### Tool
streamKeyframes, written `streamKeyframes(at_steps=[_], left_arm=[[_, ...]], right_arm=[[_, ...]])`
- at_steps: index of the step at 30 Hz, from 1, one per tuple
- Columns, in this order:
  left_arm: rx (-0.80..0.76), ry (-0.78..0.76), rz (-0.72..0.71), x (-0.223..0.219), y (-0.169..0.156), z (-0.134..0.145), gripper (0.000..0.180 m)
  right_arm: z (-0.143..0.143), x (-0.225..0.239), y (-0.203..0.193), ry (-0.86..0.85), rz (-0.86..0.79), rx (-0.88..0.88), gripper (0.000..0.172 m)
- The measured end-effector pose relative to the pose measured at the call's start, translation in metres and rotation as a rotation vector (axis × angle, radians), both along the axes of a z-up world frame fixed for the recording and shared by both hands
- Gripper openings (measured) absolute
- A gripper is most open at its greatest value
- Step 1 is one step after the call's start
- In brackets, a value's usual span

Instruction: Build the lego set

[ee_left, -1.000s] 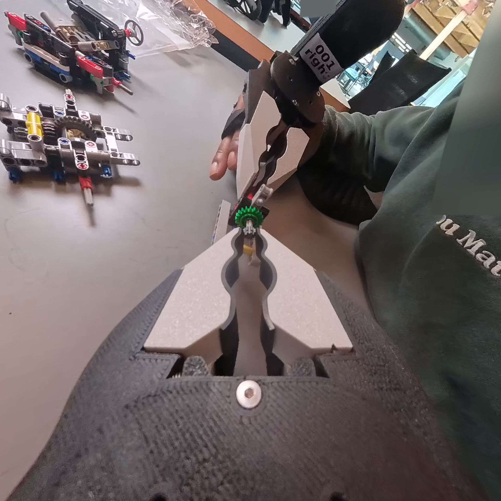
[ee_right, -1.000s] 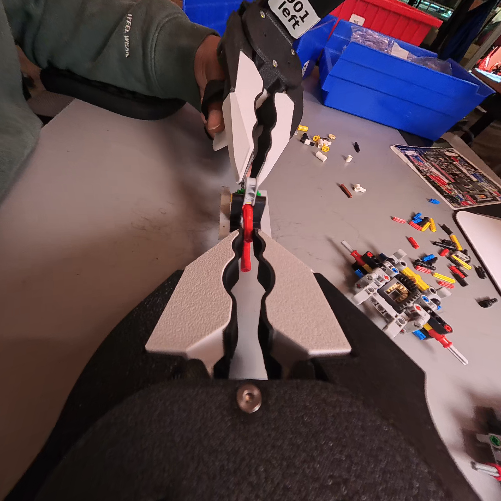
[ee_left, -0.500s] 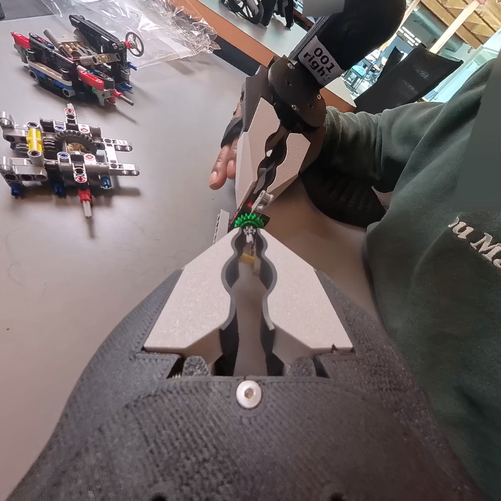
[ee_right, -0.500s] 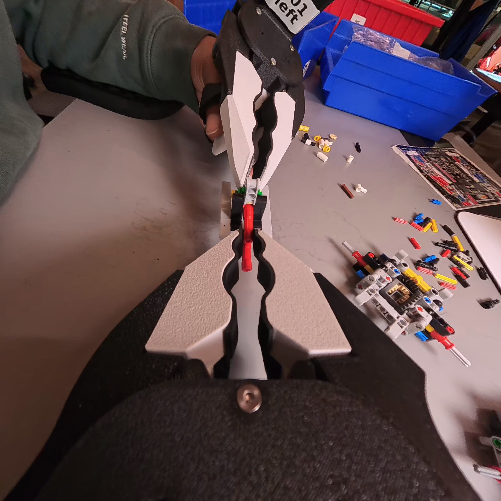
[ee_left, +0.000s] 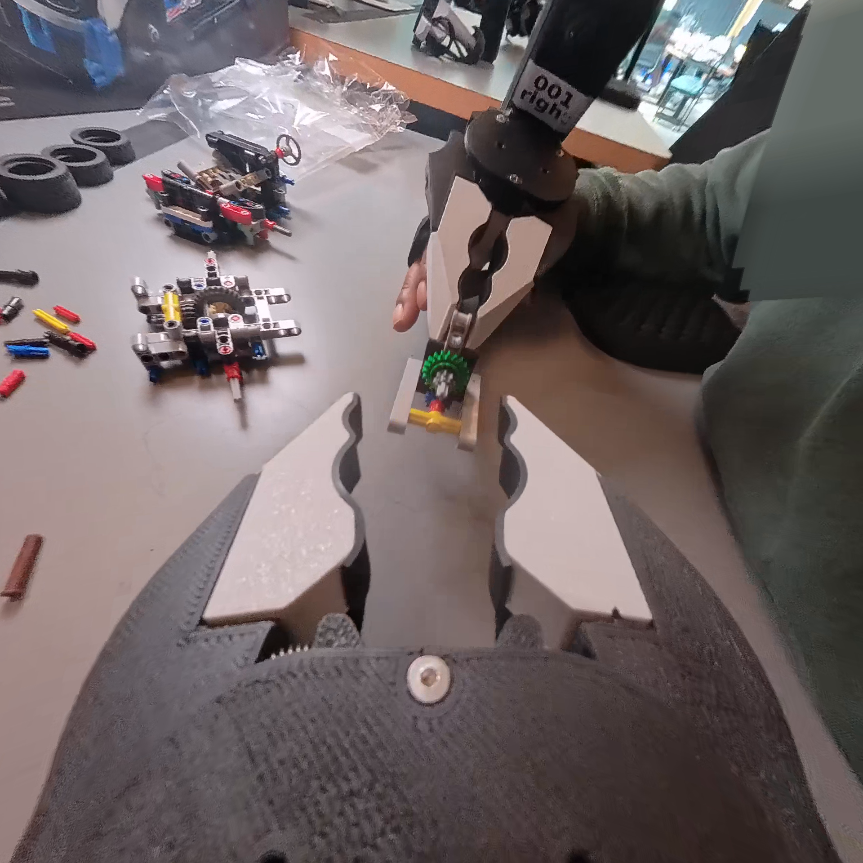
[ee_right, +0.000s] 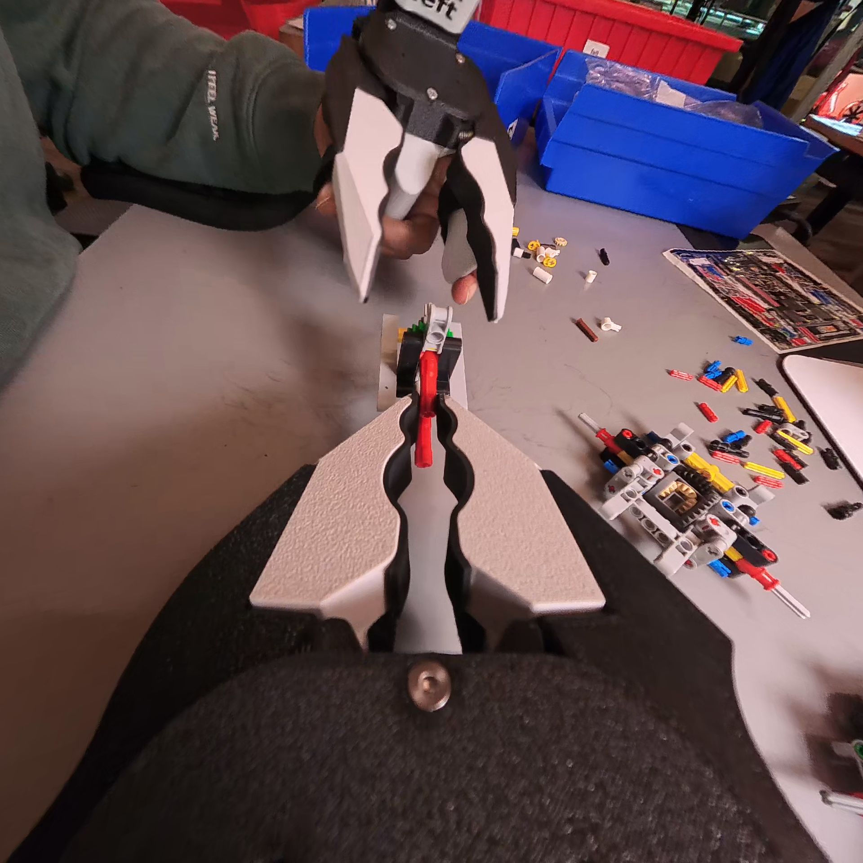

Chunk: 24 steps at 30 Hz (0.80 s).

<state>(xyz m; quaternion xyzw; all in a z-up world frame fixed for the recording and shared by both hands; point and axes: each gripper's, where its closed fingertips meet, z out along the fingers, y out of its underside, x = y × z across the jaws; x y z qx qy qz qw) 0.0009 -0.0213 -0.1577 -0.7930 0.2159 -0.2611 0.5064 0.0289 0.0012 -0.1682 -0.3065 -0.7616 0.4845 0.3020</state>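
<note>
Red axle [ee_right: 426,420] of small gear assy [ee_left: 439,392] clamped by right gripper [ee_right: 427,406]; left gripper [ee_left: 429,411] spread wide, bare, at assy's 6 o'clock.

Your grey tabletop [ee_right: 163,350] fills foreground. Blue bins [ee_right: 663,154] and red bin [ee_right: 607,32] line its far edge. Behind you: wood-edged counter [ee_left: 467,88], black chair back [ee_left: 728,107], bright windows [ee_left: 677,51].

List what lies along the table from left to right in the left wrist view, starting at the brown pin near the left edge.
Brown pin → loose coloured pins → grey gear-frame assembly → small assembly with the green gear, gripped at its far end by the right tongs → green sleeve.
</note>
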Motion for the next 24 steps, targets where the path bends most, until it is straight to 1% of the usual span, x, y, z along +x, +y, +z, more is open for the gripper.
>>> streamKeyframes(at_steps=[2, 4, 6, 8, 9, 15, 24], left_arm=[[-0.007, 0.042, -0.006, 0.003, 0.0, -0.007, 0.069], [-0.007, 0.053, -0.018, 0.011, 0.002, -0.01, 0.071], [-0.003, 0.057, -0.035, 0.018, 0.002, -0.012, 0.066], [0.002, 0.062, -0.056, 0.023, 0.0, -0.011, 0.048], [0.006, 0.068, -0.058, 0.024, 0.0, -0.011, 0.045], [-0.001, 0.036, -0.085, 0.027, -0.006, -0.006, 0.045], [-0.065, -0.04, -0.14, 0.032, -0.011, -0.013, 0.045]], right_arm=[[0.003, 0.0, -0.001, 0.005, 0.007, -0.021, 0.005], [0.006, 0.0, -0.005, 0.006, 0.023, -0.051, 0.005], [0.007, 0.001, -0.009, 0.007, 0.034, -0.062, 0.005], [0.009, 0.002, -0.012, 0.005, 0.047, -0.082, 0.005], [0.01, 0.002, -0.012, 0.006, 0.05, -0.087, 0.005], [0.013, 0.005, -0.018, 0.003, 0.079, -0.104, 0.005], [0.014, 0.009, -0.02, -0.007, 0.094, -0.102, 0.005]])
